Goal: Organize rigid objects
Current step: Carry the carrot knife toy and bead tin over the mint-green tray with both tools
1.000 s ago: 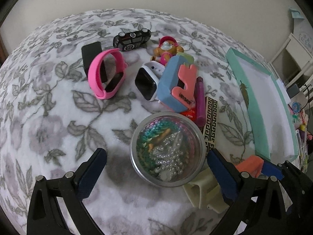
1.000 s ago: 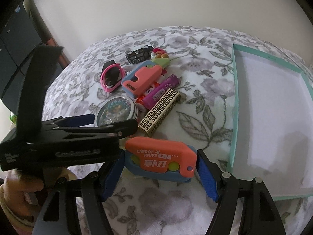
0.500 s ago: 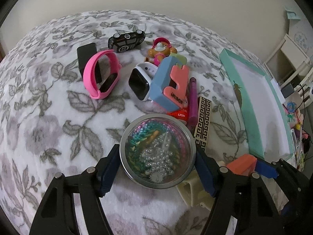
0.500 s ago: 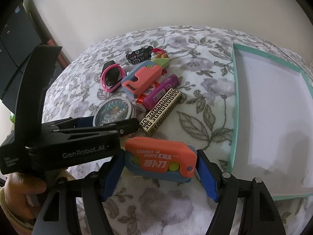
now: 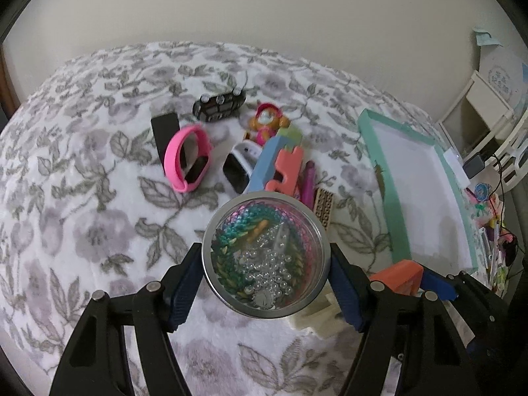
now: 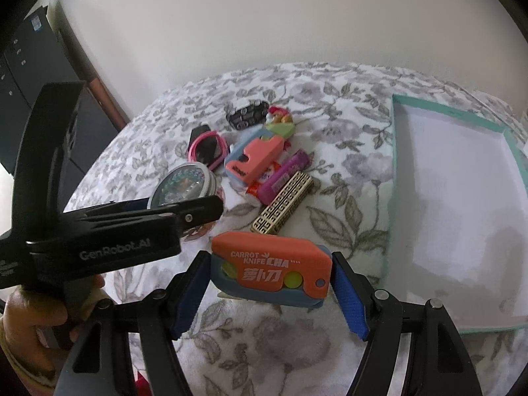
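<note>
Left wrist view showed my left gripper (image 5: 265, 282) closed on the round tin (image 5: 266, 253) of beads, both pads pressed against its metal rim and the tin raised off the floral blanket (image 5: 82, 204). Right wrist view showed my right gripper (image 6: 270, 292) clamped across the ends of the orange carrot knife toy (image 6: 272, 265), held above the blanket just short of the teal tray (image 6: 394, 178).

I judged the job barely begun: the tray was bare white inside, with nothing placed in it. Both held pieces had yet to go in. Well apart from the tray, the pile remained: the pink wristband (image 5: 186, 158), black toy car (image 5: 219, 105), small figurine (image 5: 265, 123), smartwatch (image 5: 239, 166), a second orange and blue toy (image 5: 280, 165), purple tube (image 5: 308, 181) and gold patterned case (image 5: 323, 208).

Against the earlier frame, my left jaws had gone from standing wide around the tin, which then sat on the blanket, to gripping it; they had since settled and the tin had come up, now hiding part of the pile behind it. My right gripper's hold looked unchanged, the knife toy in the same place.
</note>
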`<state>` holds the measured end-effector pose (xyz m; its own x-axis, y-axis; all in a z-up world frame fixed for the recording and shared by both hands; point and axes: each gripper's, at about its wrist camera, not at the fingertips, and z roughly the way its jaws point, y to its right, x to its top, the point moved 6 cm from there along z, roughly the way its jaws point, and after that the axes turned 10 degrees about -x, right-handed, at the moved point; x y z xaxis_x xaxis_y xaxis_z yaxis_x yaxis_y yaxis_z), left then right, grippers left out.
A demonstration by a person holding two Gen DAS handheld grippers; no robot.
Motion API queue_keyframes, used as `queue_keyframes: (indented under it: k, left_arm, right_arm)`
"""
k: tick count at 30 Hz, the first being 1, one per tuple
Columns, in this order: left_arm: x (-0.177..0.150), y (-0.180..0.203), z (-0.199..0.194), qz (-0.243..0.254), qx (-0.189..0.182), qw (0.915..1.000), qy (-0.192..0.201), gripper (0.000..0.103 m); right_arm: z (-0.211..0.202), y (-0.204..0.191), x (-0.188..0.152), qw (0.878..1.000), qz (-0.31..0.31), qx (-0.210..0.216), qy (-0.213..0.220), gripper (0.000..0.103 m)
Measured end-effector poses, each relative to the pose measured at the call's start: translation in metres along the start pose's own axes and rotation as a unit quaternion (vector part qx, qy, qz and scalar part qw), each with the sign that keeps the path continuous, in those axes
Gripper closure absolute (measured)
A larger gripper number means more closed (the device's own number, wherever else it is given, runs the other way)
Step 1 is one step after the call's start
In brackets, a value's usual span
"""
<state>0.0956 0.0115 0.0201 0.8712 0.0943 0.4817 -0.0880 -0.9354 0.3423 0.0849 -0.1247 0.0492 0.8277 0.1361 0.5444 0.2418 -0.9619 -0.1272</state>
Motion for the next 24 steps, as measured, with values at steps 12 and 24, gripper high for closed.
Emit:
queue_keyframes:
  k: [12,24]
  left_arm:
    - [0.036,0.056,0.008,0.04,-0.006,0.9992,-0.003,0.029]
    - [0.108,0.139,0.035,0.033,-0.018,0.9993,0.006,0.029]
  right_arm:
    - [-0.023,0.062,0.023,0.998,0.033,-0.048,0.028,0.028]
    - [-0.039,0.161,0.081,0.98,0.124,-0.143,0.058,0.028]
